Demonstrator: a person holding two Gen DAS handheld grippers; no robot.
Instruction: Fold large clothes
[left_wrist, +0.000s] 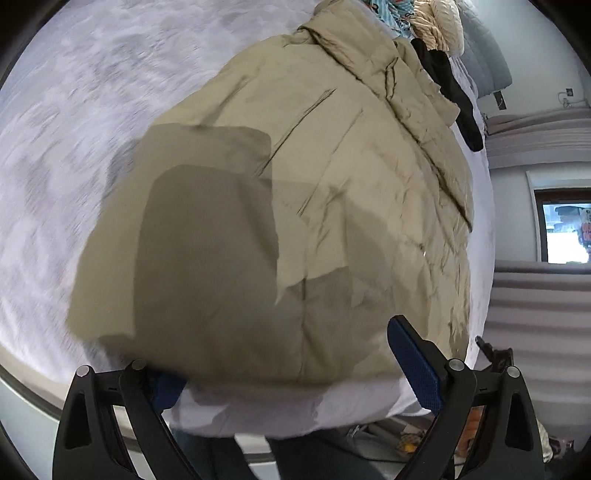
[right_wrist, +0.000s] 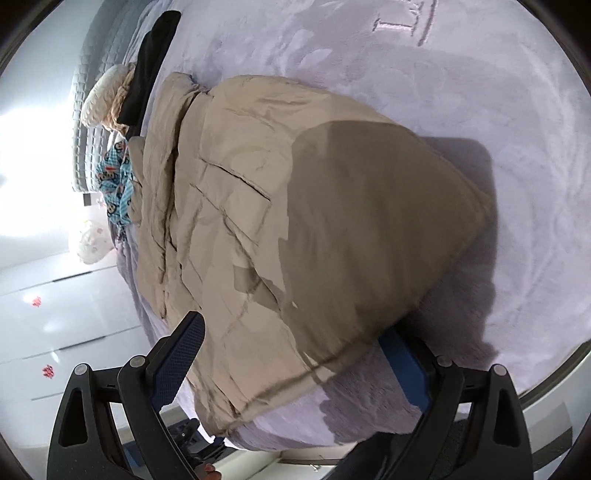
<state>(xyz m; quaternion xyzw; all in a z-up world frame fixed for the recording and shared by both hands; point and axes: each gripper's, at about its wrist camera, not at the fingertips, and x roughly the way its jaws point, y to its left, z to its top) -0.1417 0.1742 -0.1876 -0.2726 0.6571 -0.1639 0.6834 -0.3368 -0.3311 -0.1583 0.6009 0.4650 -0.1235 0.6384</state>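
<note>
Both tongs (left_wrist: 295, 369) (right_wrist: 295, 369) gape wide, straddling the beige jacket's (left_wrist: 332, 184) near hem.

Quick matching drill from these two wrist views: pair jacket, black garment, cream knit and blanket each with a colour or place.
Things:
1. jacket
2. black garment
3. cream knit
4. blanket

Descriptions:
A. pale lilac, under everything
B. khaki, quilted, spread flat
C. draped along the jacket's far end
D. bundled beyond the black garment

Pairs: 1-B, 2-C, 3-D, 4-A
</note>
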